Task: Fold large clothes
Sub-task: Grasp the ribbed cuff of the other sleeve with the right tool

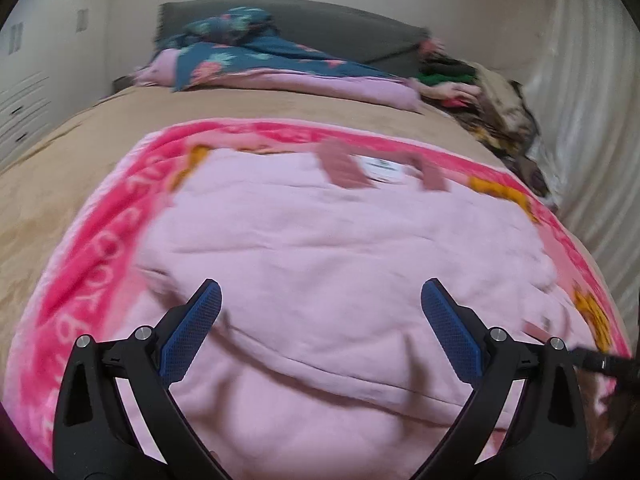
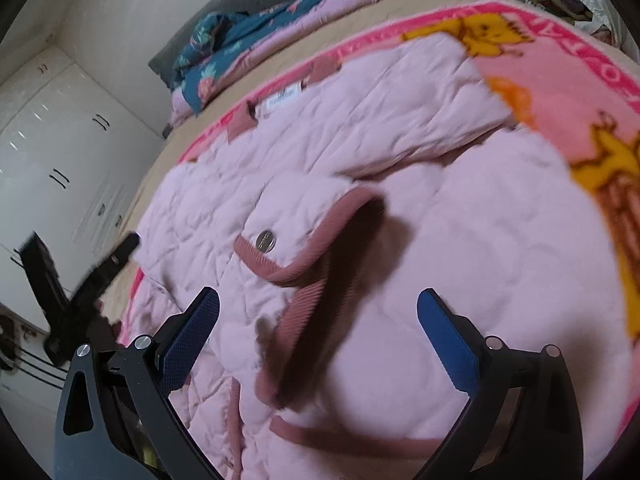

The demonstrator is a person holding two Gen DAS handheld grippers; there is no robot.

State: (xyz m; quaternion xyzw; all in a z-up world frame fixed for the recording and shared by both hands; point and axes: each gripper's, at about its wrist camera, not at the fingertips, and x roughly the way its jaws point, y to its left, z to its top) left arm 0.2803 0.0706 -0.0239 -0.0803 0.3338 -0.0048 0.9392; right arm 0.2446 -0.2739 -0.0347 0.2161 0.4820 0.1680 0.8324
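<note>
Jaws on both the left gripper [image 1: 320, 330] and right gripper [image 2: 318, 338] are gaping empty over the pink jacket [image 2: 360, 200]; its puffy, slippery folds are risking springing back open.

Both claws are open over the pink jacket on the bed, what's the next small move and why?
Probably lower the right claw onto the dusty-rose corduroy trim of the pale pink quilted jacket and close on it. Both it and the left claw stand open and empty above the jacket, whose trimmed flap lies turned over on the bright pink cartoon blanket, directly ahead.
</note>
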